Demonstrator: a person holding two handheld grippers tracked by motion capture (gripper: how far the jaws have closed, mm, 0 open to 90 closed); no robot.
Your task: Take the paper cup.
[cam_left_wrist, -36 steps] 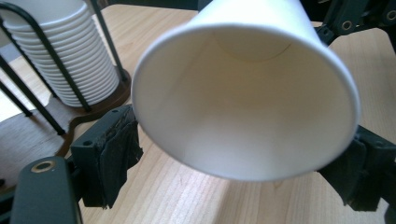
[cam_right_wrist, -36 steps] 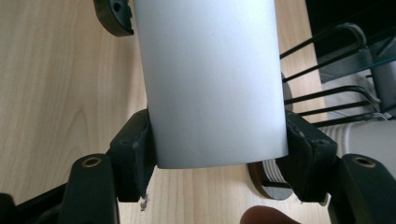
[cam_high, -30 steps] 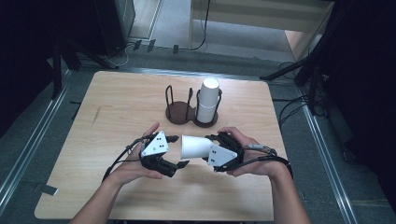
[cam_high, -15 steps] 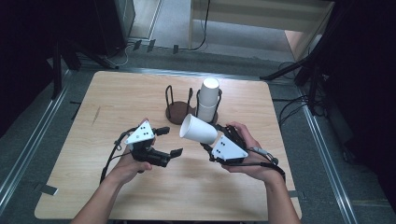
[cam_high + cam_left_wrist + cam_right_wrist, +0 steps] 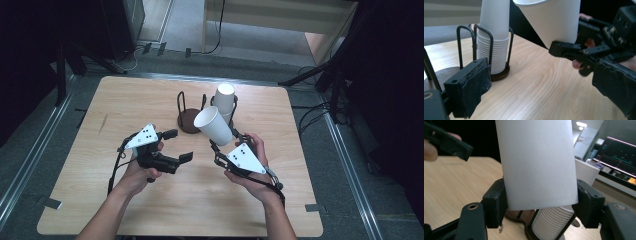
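**Asker:** Looking down at the worktop [image 5: 125,100], what stands on it?

**Describer:** A dark wire cup holder [image 5: 192,112] sits near the far middle of the wooden worktop. A stack of white paper cups [image 5: 224,100] stands upside down in its right-hand side. This holder is the landmark for everything else.

**Asker:** Where is the single cup?

**Describer:** A white paper cup [image 5: 214,126] hangs in the air just in front of the holder, on the person's side of it, tilted with its open mouth toward the holder's left part. It overlaps the foot of the stack as seen from above. It touches neither the worktop nor the stack.

**Asker:** What has hold of it?

**Describer:** The right gripper [image 5: 225,145], in the person's right hand, in front of the holder and slightly right. Its jaws are closed on the cup's narrow lower end, one on each side of the wall, and the cup's body rises up between them. In the right gripper view the stack shows just beneath the cup's base.

**Asker:** And the other gripper?

**Describer:** The left gripper [image 5: 177,146] is in front of the holder and to its left, near the cup but apart from it. Its jaws have just been opening and stand wide with nothing between them. In the left gripper view the cup sits well beyond them, at the upper right.
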